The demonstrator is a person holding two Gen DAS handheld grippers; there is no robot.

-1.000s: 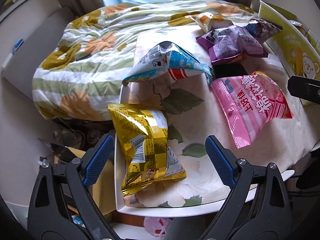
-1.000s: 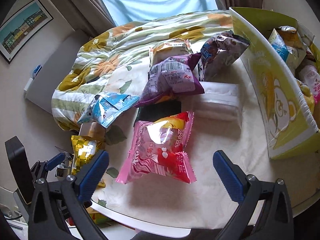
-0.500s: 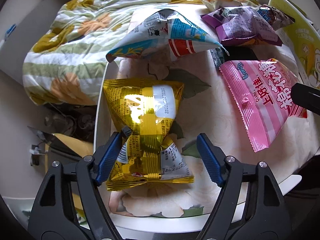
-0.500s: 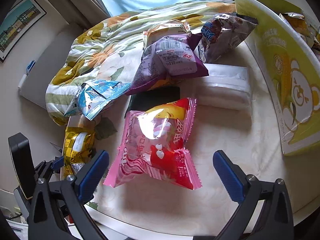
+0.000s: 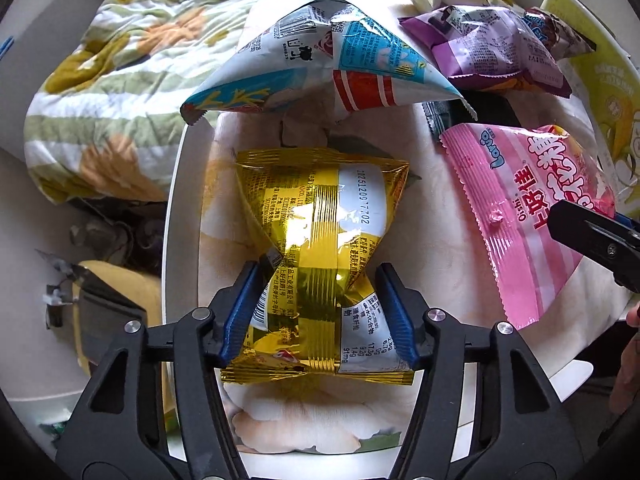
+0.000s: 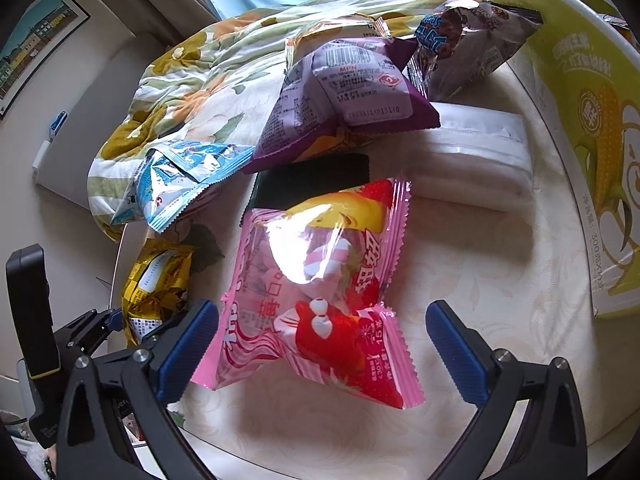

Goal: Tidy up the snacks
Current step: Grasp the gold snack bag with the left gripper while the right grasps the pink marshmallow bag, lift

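Blue-padded jaws of the left gripper (image 5: pixel 320 312) are closing on a gold bag (image 5: pixel 320 240), pinching its crinkled waist so the foil bulges above and below. The bag lies near the left edge of a round table (image 5: pixel 400 432) covered in pale floral cloth. The right gripper (image 6: pixel 320 344) hangs wide over the lower end of a pink bag (image 6: pixel 320 288), its pads clear of the wrapper on both sides. Beyond these lie a blue bag (image 5: pixel 328 64), a purple bag (image 6: pixel 344 100) and a dark bag (image 6: pixel 464 44). A white packet (image 6: pixel 472 156) sits beside a yellow box (image 6: pixel 592 128) at the table's right. A floral quilt (image 5: pixel 112 80) lies behind.
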